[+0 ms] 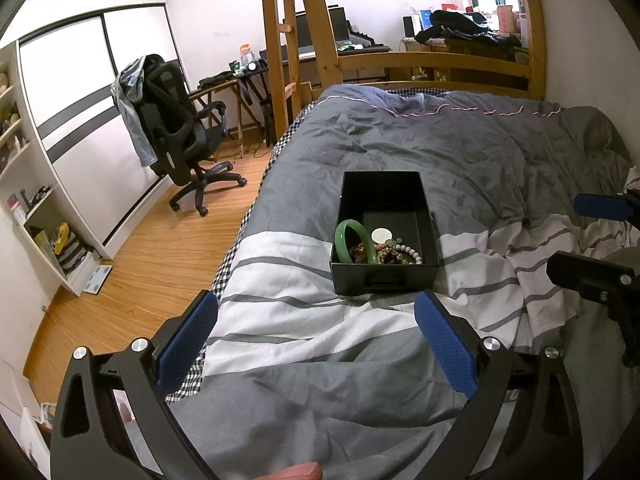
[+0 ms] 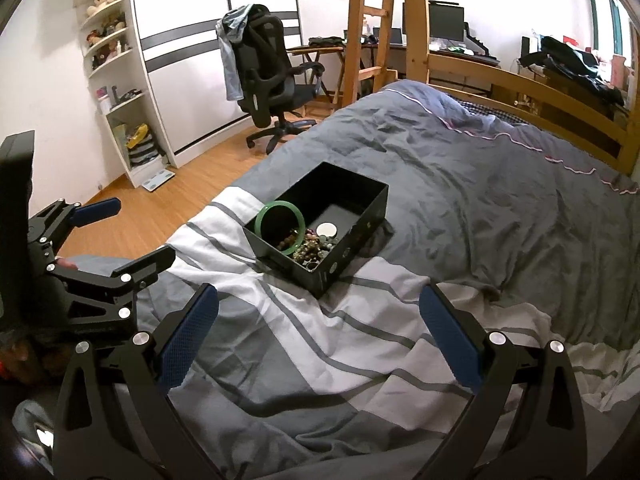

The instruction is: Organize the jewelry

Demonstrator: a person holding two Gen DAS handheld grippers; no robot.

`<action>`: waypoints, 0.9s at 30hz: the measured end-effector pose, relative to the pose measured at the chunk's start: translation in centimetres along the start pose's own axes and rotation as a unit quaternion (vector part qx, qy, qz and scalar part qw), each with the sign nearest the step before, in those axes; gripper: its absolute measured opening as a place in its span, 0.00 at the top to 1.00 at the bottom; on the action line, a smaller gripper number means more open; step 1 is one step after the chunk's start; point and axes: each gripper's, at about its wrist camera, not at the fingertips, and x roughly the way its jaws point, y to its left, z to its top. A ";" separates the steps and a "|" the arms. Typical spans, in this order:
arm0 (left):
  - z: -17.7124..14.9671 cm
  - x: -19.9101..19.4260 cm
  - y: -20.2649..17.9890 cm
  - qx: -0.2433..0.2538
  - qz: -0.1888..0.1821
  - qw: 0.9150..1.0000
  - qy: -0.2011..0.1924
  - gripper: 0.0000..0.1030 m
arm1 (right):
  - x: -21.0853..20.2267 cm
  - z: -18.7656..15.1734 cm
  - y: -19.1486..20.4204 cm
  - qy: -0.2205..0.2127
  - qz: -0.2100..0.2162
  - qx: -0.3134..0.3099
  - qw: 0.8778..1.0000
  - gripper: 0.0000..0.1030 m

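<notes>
Black box [image 1: 385, 276] on striped duvet [image 1: 304, 344] held green bangle [image 1: 354, 240] and beaded bracelets [image 1: 394, 254], left gripper [image 1: 316, 320] and right gripper [image 2: 320, 312] spread apart, empty, near the box

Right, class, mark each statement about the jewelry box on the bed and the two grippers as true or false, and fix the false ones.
1. The black box sits on the striped duvet. True.
2. The green bangle lies on the duvet beside the box. False: it is inside the box, leaning against a wall.
3. The left gripper is open and holds nothing. True.
4. The right gripper is shut on the beaded bracelets. False: it is open and empty, short of the box; the bracelets lie in the box.
5. The box has its lid on. False: it is open at the top.
</notes>
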 end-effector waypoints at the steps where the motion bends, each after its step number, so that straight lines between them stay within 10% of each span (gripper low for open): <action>1: 0.0 0.0 0.0 0.000 0.000 1.000 0.000 0.06 | 0.0 0.0 -0.1 -0.001 0.000 -0.001 1.000 0.04; 27: 0.0 0.1 -0.2 0.000 0.002 1.000 0.002 0.06 | 0.4 -0.5 0.3 0.004 0.003 -0.004 1.000 0.04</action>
